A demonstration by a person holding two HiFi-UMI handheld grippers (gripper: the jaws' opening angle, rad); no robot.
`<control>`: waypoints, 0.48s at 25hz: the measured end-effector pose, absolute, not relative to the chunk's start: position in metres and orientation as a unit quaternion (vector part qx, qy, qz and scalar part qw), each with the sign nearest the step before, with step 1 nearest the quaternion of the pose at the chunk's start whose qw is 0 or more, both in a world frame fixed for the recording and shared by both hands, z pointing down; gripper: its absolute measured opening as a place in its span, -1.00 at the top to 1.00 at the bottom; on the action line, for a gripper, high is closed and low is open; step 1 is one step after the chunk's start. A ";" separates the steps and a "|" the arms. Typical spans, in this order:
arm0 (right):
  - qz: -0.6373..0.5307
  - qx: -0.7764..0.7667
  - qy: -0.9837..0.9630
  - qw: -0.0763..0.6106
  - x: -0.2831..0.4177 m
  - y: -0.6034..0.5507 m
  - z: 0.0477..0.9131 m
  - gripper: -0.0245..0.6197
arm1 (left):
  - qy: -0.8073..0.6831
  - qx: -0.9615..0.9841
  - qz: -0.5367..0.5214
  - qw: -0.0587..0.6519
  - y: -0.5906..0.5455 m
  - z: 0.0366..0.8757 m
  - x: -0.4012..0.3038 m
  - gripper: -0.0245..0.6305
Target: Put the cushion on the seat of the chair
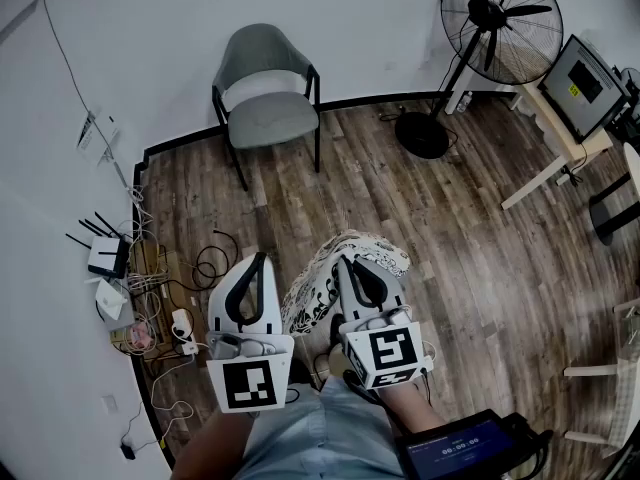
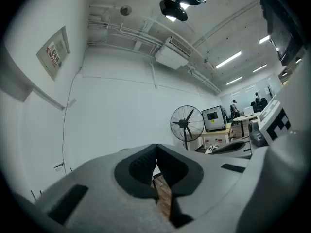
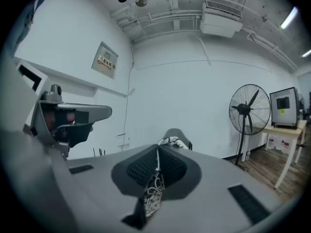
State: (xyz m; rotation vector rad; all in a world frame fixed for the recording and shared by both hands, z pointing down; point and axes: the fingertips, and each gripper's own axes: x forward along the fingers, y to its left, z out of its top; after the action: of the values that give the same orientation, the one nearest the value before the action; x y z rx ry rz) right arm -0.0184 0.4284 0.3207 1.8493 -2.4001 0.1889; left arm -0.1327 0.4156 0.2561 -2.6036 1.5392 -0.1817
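The grey chair (image 1: 266, 96) stands against the white wall at the far side of the wood floor, and its seat (image 1: 272, 118) has nothing on it. The black-and-white patterned cushion (image 1: 322, 286) hangs in front of me, below my two grippers. My right gripper (image 1: 346, 262) is shut on the cushion's edge; in the right gripper view the fabric (image 3: 152, 198) is pinched between the jaws of that gripper (image 3: 157, 152), with the chair (image 3: 177, 135) straight beyond. My left gripper (image 1: 261, 260) stays beside the cushion's left side. Its jaws (image 2: 156, 152) meet at the tips with nothing between them.
A pedestal fan (image 1: 492, 23) stands right of the chair. A wooden table with a monitor (image 1: 585, 80) is at the far right. A router (image 1: 106, 256), a power strip and tangled cables (image 1: 165, 318) lie along the left wall. A tablet (image 1: 462, 448) is at my waist.
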 end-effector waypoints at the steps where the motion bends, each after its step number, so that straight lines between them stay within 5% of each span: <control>1: 0.062 0.609 -0.789 0.055 -0.014 0.425 0.323 0.89 | 0.507 -0.858 -0.059 0.056 0.411 0.258 -0.129 0.90; 12: 0.081 0.606 -0.790 0.043 0.044 0.361 0.339 0.89 | 0.519 -0.850 -0.078 0.043 0.352 0.280 -0.086 0.90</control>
State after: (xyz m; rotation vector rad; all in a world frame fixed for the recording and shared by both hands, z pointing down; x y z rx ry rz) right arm 0.0435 0.3614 0.3386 1.8554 -2.4162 0.2478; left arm -0.0859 0.3515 0.2801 -2.6010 1.5867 -0.2379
